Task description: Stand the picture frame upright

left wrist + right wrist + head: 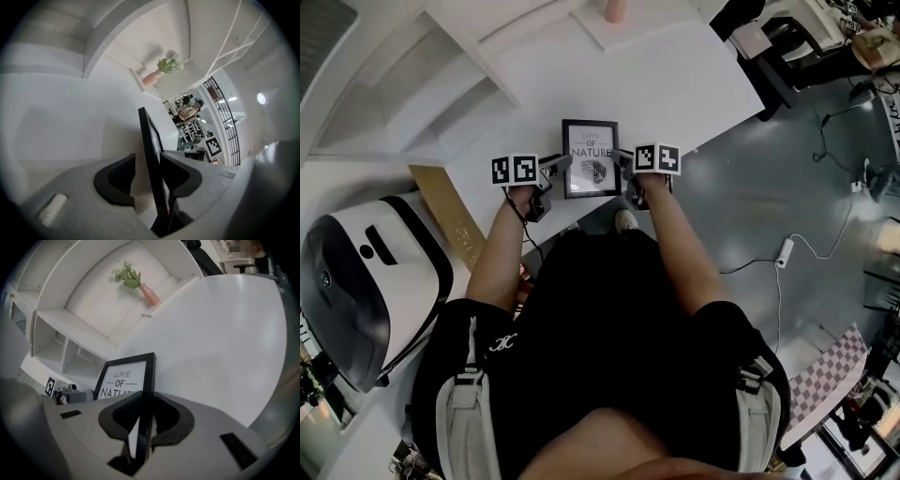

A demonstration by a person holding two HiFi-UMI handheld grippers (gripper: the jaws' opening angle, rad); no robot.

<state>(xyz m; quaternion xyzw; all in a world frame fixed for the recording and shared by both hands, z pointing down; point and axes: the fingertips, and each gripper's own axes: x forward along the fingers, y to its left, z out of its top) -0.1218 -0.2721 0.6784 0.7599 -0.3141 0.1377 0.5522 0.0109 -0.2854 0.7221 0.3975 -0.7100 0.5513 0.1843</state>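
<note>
Resting on the white surface (675,84) at the head view's middle, the picture frame (590,159) is clamped on its right edge by the right tongs (623,160); its left edge is straddled by the open left tongs (562,163).

White table (675,84), rear ledge, grey floor alongside.
Picture frame (590,157) is near the table's front edge: black border, print side visible from above. Raised ledge (173,294) at the back carries a pink vase (149,295) with greenery. Floor (750,206) beside the table has a white power strip (785,251) with its cable.
</note>
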